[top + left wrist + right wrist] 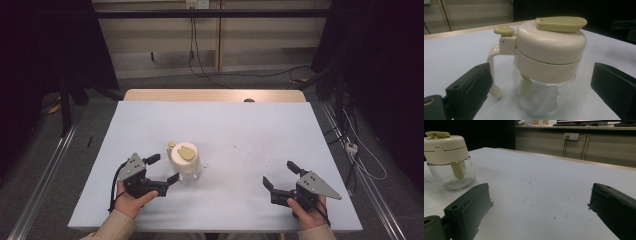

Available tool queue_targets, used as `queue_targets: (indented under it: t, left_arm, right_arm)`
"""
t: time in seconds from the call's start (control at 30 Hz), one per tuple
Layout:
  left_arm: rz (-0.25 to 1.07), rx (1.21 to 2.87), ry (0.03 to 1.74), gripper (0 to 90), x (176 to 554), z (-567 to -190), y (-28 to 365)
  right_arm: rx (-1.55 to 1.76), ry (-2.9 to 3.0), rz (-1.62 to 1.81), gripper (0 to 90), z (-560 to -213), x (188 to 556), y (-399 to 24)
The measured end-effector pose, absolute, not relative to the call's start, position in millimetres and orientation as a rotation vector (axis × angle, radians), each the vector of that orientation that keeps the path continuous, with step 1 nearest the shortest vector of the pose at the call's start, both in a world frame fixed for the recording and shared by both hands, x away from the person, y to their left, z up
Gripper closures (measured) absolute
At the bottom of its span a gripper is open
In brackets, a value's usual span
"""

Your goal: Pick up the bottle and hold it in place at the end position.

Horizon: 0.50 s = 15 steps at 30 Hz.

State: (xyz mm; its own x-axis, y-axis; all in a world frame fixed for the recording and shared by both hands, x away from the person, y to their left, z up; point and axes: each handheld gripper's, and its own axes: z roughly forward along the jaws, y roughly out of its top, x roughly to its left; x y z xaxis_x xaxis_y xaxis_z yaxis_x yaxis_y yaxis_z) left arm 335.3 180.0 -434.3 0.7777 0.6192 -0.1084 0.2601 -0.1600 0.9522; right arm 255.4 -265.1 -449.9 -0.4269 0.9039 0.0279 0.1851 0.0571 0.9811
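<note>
- The glass jar (185,161) with its cream lid (550,42) stands upright on the bench (250,130), left of centre in the high view.
- The left gripper (162,169) sits just beside the jar with its jaws wide. In the left gripper view the jar lies between them, with a gap at each side, so nothing is gripped yet.
- The right gripper (280,174) rests at the lower right of the high view, well apart from the jar, jaws wide and holding nothing.
- Judging from this, the work is at its start: the approach is made, while closing on the jar and whatever follows are left.
- The jar looks empty apart from a pale cream stem (526,87) hanging down from the lid. The olive flap (560,23) on top lies shut.
</note>
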Motion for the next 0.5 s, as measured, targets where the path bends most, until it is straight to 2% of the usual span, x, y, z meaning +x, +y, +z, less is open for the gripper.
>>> queue_targets:
  t: [0.5]
  left_arm:
    - [0.367,1.771,0.700,3.6,337,-437,163]
  right_arm:
    - [1.098,1.692,1.420,2.8,-450,256,-265]
